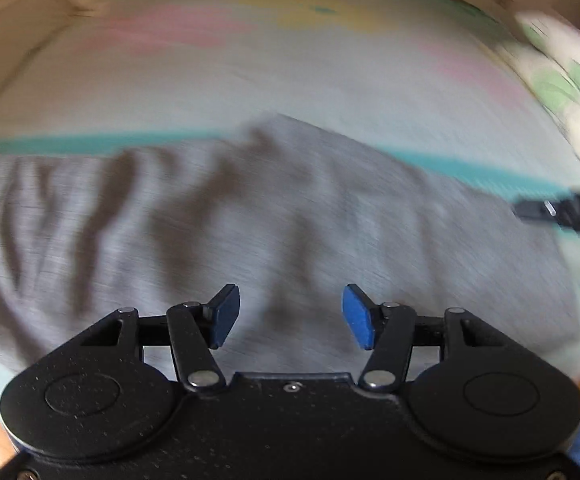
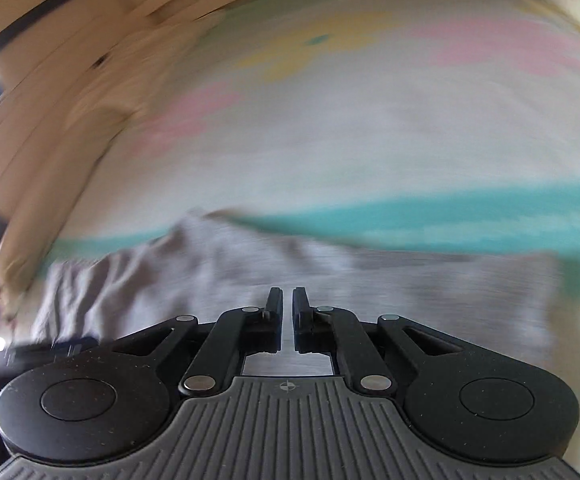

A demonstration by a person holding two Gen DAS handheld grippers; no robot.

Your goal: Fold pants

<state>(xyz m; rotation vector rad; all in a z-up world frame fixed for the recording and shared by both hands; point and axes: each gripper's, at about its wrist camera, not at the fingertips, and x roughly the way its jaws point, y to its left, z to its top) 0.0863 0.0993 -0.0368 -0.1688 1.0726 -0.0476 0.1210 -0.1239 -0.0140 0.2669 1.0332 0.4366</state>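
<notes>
We hold our left gripper [image 1: 290,316] wide open and empty above the grey pants [image 1: 249,216] on the bedsheet [image 1: 290,80]; our right gripper [image 2: 286,312], nearly closed, grips nothing visible.

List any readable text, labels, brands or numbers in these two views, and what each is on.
None readable.
Pants: plain grey, no label showing.
Sheet: blurred colour patches only, no lettering.
Left gripper: no marking.
Right gripper: only a small crosshair mark on its body, no text.
</notes>
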